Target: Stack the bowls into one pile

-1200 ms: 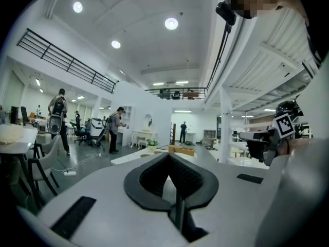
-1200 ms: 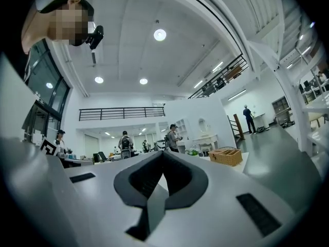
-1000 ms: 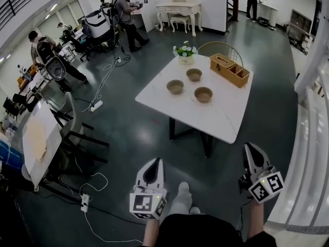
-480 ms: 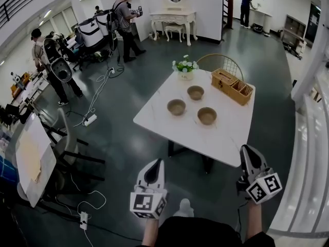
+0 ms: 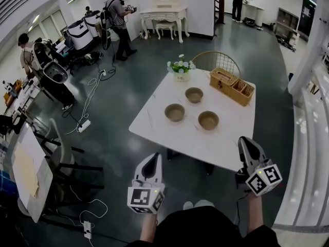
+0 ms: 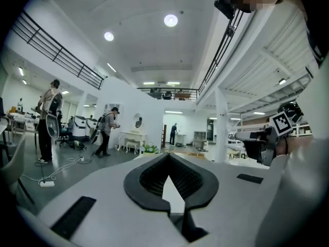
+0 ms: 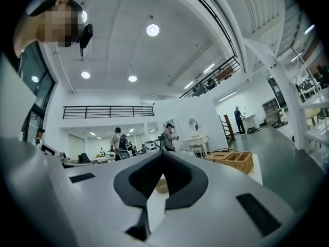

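Three brown bowls stand apart on the white table [image 5: 154, 118]: one at the left [image 5: 175, 112], one farther back [image 5: 194, 94], one at the right [image 5: 208, 120]. My left gripper [image 5: 153, 161] is shut and empty, short of the table's near edge. My right gripper [image 5: 245, 143] is shut and empty too, at the table's near right corner. In the left gripper view the jaws [image 6: 167, 156] meet at their tips, with the tabletop beyond them. In the right gripper view the closed jaws [image 7: 162, 152] frame one bowl [image 7: 161, 185] in the gap below the tips.
A wicker basket [image 5: 231, 85] sits at the table's far right, also showing in the right gripper view [image 7: 232, 161]. A flower pot [image 5: 180, 69] stands at the far edge and a round-backed chair [image 5: 218, 60] behind it. People, cables and chairs fill the floor to the left.
The table and bowls have come nearer and lower in the head view. Both grippers have moved forward towards the table, still shut.
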